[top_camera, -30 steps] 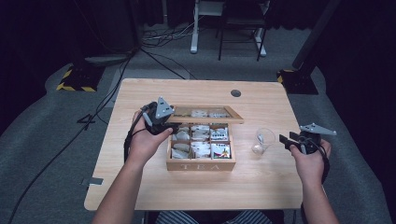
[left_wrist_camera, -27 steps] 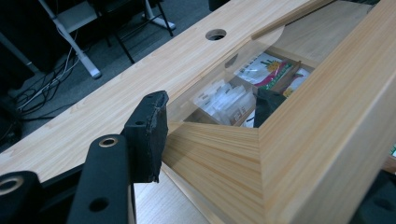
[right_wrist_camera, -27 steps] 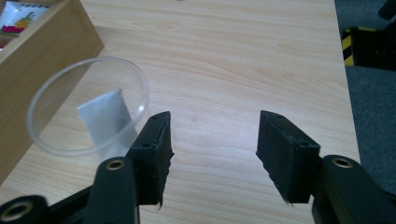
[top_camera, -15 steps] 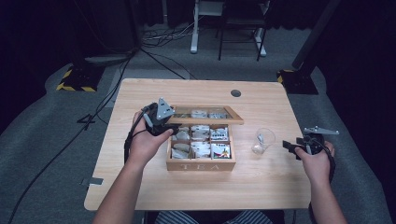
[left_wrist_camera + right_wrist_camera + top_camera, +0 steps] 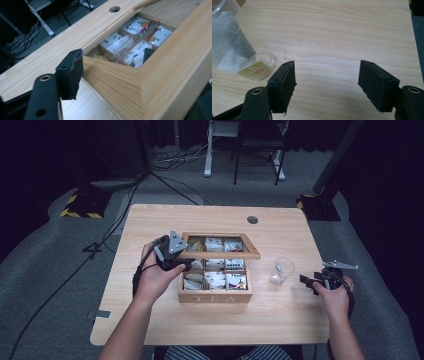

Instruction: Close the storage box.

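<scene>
At the tea box (image 5: 215,295), your left fingers (image 5: 71,72) have just been opening around its stiff, light lid (image 5: 220,254); regrip its edge; right fingers (image 5: 284,82) gape empty.

Wooden tea box (image 5: 215,295), marked "TEA" on its front wall, stands mid-table with its compartments filled with upright tea packets (image 5: 215,280). Its glass-paned wooden lid (image 5: 220,254) is partly raised, tilted over the rear compartments. A clear plastic cup (image 5: 281,271) stands just right of the box, a teabag (image 5: 232,50) inside.
</scene>
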The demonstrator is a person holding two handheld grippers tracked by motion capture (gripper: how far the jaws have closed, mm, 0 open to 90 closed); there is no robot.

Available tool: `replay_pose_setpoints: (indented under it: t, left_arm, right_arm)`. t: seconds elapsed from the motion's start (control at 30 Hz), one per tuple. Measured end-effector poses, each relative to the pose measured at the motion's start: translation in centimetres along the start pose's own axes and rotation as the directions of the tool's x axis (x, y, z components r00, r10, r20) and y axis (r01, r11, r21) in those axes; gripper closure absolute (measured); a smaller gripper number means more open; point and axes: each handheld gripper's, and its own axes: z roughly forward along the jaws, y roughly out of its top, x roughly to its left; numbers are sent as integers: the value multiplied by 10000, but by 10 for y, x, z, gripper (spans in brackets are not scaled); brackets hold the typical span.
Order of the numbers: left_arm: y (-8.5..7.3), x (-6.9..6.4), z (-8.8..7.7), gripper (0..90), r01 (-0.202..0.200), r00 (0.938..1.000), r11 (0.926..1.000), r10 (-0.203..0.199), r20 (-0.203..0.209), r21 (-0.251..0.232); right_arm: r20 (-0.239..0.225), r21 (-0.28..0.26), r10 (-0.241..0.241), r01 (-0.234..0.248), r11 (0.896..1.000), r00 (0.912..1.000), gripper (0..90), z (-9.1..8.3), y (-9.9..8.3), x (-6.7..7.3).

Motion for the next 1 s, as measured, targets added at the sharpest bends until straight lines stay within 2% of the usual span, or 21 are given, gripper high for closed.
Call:
replay_pose_setpoints:
  t: [0.17, 0.47, 1.0]
  left_arm:
    - [-4, -3, -3, 300, 31, 10000, 9999, -30, -21, 154]
    - [-12, -8, -1, 274, 56, 10000, 9986, -57, 27, 523]
    - [-25, -20, -1, 263, -137, 9998, 9925, 150, -96, 1211]
  right_arm:
    - [-12, -230, 177, -177, 9996, 9998, 307, 0, -2, -1]
    - [-88, -417, 162, -165, 9990, 9998, 306, -1, -5, 0]
    - [-161, -392, 45, -51, 9992, 9999, 306, 1, -2, 4]
